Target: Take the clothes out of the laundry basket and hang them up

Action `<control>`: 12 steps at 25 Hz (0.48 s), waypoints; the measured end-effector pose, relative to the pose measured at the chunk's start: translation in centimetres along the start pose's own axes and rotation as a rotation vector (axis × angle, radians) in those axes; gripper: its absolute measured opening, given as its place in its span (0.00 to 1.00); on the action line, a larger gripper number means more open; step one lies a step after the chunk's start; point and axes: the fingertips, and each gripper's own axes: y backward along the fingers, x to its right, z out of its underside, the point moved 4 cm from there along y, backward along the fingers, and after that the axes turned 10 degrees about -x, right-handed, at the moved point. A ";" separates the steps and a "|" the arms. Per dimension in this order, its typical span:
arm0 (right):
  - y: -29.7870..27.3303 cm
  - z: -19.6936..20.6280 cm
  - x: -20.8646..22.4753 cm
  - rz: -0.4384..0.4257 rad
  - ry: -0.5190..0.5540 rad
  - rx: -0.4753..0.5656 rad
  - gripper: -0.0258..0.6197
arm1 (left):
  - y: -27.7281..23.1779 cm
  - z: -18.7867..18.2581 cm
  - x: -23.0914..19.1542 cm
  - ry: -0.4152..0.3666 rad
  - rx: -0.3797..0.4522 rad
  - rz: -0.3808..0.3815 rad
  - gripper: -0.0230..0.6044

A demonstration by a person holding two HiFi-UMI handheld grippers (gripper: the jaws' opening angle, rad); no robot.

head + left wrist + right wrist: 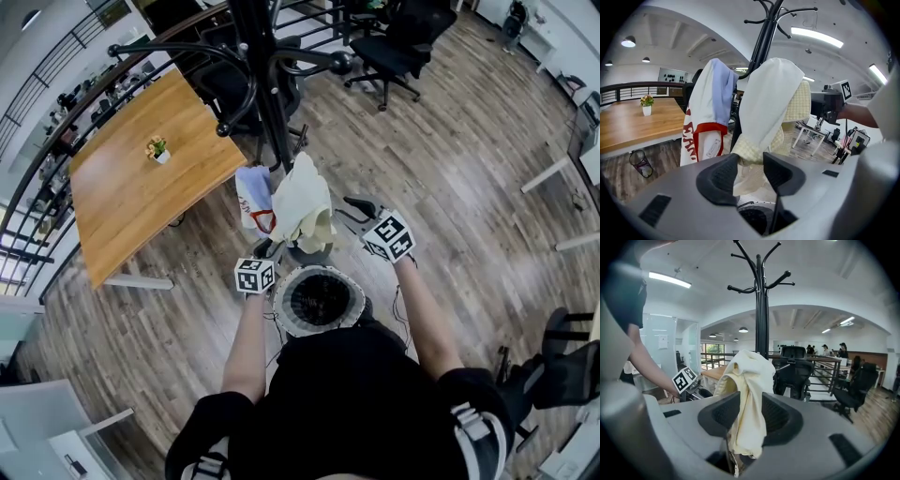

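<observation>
A black coat rack (272,84) stands tall. At its foot sits the round laundry basket (280,307). A cream garment (302,202) hangs on the rack, beside a white-and-blue garment (251,192). The right tool (747,416) pinches the cream garment's hanging fold. The left tool (750,171) stands part-way apart, loose around its lower edge.
</observation>
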 end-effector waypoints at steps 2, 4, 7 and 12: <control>0.0 0.3 -0.2 0.005 -0.010 -0.004 0.28 | 0.0 0.3 0.1 -0.016 -0.023 0.006 0.36; -0.1 0.6 -0.5 0.012 -0.014 -0.008 0.28 | -0.2 0.9 0.0 -0.021 -0.049 0.010 0.47; -0.1 0.8 -1.1 0.020 -0.022 -0.011 0.28 | 0.0 1.6 0.0 -0.033 -0.078 0.021 0.47; -0.1 1.5 -2.3 0.036 -0.043 -0.022 0.28 | 0.6 2.7 -0.3 -0.055 -0.124 0.030 0.47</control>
